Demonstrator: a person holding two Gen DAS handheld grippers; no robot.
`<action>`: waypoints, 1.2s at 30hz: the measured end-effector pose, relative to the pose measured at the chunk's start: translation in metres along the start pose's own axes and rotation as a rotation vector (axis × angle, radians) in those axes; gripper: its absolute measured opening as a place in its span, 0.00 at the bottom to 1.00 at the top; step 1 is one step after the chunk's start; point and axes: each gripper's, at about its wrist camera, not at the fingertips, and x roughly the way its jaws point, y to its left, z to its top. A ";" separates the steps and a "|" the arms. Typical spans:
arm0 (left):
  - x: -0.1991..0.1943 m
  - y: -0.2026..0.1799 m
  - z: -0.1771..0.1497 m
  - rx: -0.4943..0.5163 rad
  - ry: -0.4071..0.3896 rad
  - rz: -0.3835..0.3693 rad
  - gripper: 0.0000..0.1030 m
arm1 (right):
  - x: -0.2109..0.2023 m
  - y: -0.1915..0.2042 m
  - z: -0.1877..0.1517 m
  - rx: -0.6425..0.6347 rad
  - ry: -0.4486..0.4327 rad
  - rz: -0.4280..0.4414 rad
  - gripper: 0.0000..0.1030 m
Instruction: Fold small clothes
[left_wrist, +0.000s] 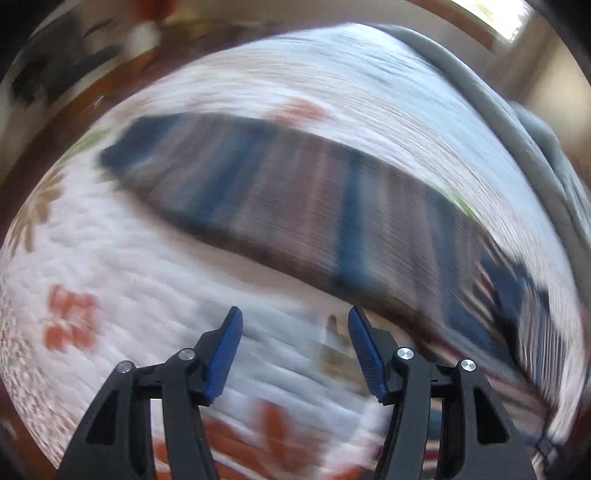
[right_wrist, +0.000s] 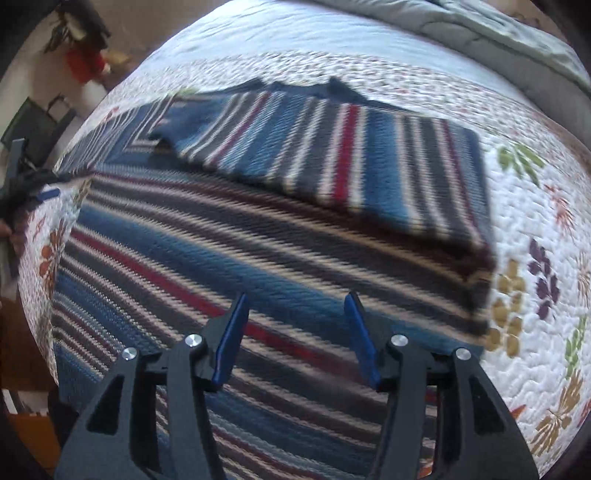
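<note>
Presently listed: striped garment (right_wrist: 332, 177), partly folded on quilt (right_wrist: 535, 229), long axis nine-to-three, lying at twelve o'clock beneath right gripper (right_wrist: 295, 317) (nearer); left gripper (left_wrist: 295, 332) likewise unclenched, nothing held.

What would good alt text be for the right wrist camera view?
The right gripper, open and empty, hangs over a blue, red and white striped garment lying on a floral quilt, with one part folded over on top. A grey blanket lies at the far edge.
</note>
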 end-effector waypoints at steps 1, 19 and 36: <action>0.001 0.022 0.012 -0.049 -0.003 0.002 0.58 | 0.004 0.005 0.001 -0.006 0.004 -0.004 0.55; 0.059 0.138 0.100 -0.325 -0.039 -0.106 0.35 | 0.041 0.047 -0.001 -0.103 0.025 -0.107 0.61; -0.050 -0.037 0.054 0.064 -0.373 -0.233 0.12 | 0.012 0.025 -0.025 -0.074 -0.026 -0.086 0.63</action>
